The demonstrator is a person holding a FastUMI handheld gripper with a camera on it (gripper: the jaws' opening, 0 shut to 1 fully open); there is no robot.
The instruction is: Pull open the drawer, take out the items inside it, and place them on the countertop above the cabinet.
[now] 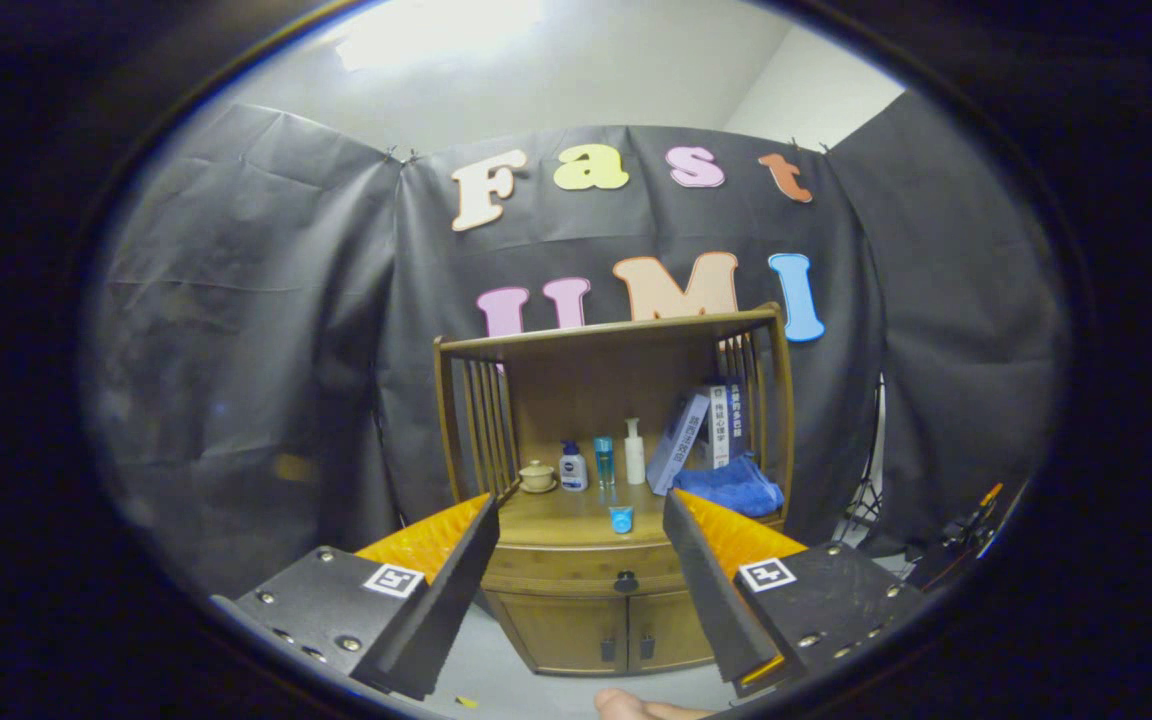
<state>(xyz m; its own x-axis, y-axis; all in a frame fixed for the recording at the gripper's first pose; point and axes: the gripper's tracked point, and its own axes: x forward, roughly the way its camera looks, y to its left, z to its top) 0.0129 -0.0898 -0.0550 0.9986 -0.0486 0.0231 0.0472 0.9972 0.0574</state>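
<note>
A wooden cabinet (596, 600) stands well beyond my fingers, against the black cloth wall. Its drawer (576, 578) is pushed in, with a dark round knob (625, 581) at its middle. Above the drawer lies the countertop (556, 505), under a slatted open shelf frame. My gripper (581, 515) is open, nothing between its fingers, and the knob shows in the gap between them, some way off. Below the drawer are two small doors (601, 632) with dark handles. What the drawer holds is hidden.
On the countertop stand a small lidded cup (537, 475), a white pump bottle (573, 467), a blue bottle (604, 461), a white bottle (634, 452), a small blue cap (621, 519), leaning books (701, 430) and a blue cloth (731, 487). A hand (636, 706) shows at the bottom.
</note>
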